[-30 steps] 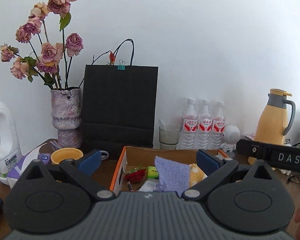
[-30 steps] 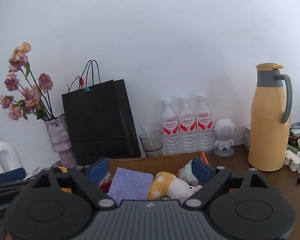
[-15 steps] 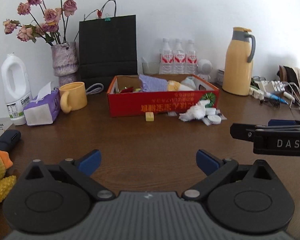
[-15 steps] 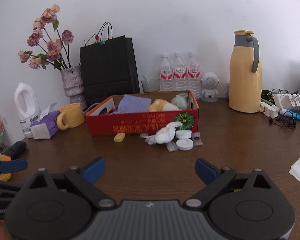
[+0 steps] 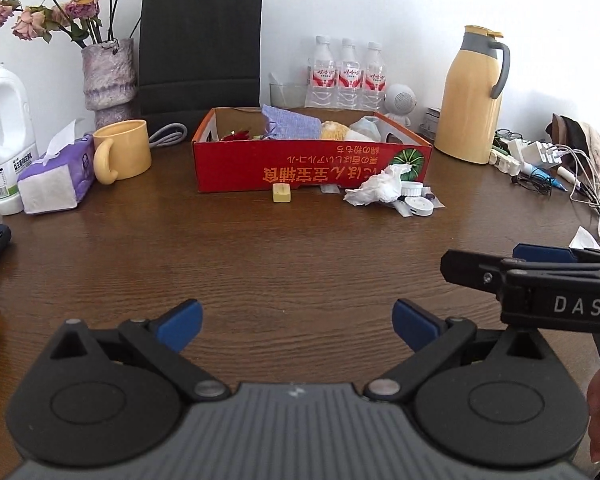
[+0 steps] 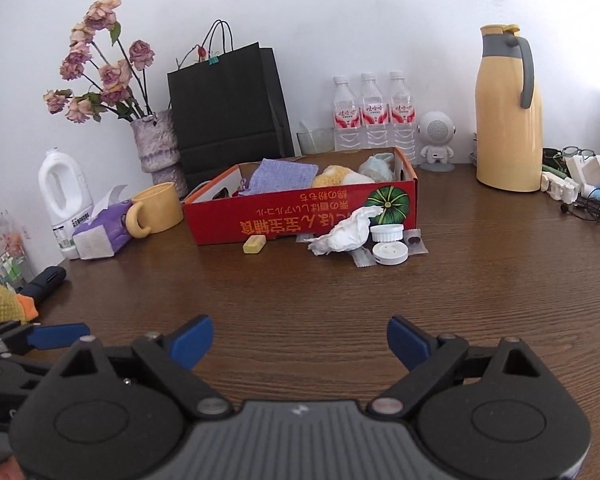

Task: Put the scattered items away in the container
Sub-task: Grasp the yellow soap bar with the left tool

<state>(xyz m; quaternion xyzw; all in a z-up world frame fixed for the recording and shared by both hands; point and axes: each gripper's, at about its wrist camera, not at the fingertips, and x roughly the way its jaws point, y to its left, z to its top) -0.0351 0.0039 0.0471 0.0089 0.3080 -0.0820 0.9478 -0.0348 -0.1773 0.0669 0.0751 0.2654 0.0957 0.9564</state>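
A red cardboard box (image 5: 312,168) stands at the back middle of the brown table, holding a purple cloth (image 5: 290,126), a yellow plush (image 5: 334,132) and other small things. In front of it lie a small yellow block (image 5: 281,192), a crumpled white tissue (image 5: 380,190), white round lids (image 5: 418,206) and small packets. My left gripper (image 5: 298,320) is open over bare table, well short of them. My right gripper (image 6: 300,334) is also wide apart with nothing between its fingers; its jaws are closing slightly. From the right wrist view the box (image 6: 300,216), block (image 6: 254,244) and tissue (image 6: 346,234) lie ahead.
Left of the box stand a yellow mug (image 5: 122,150), a purple tissue pack (image 5: 56,178), a white jug (image 5: 4,136) and a flower vase (image 5: 108,76). Behind are a black bag (image 5: 200,48) and water bottles (image 5: 350,76). A yellow thermos (image 5: 472,96) and chargers with cables (image 5: 540,156) sit at the right.
Both grippers have drawn back from just above the box and dropped toward the table, tilting downward. The box and scattered items now lie far ahead. Nothing was picked up.
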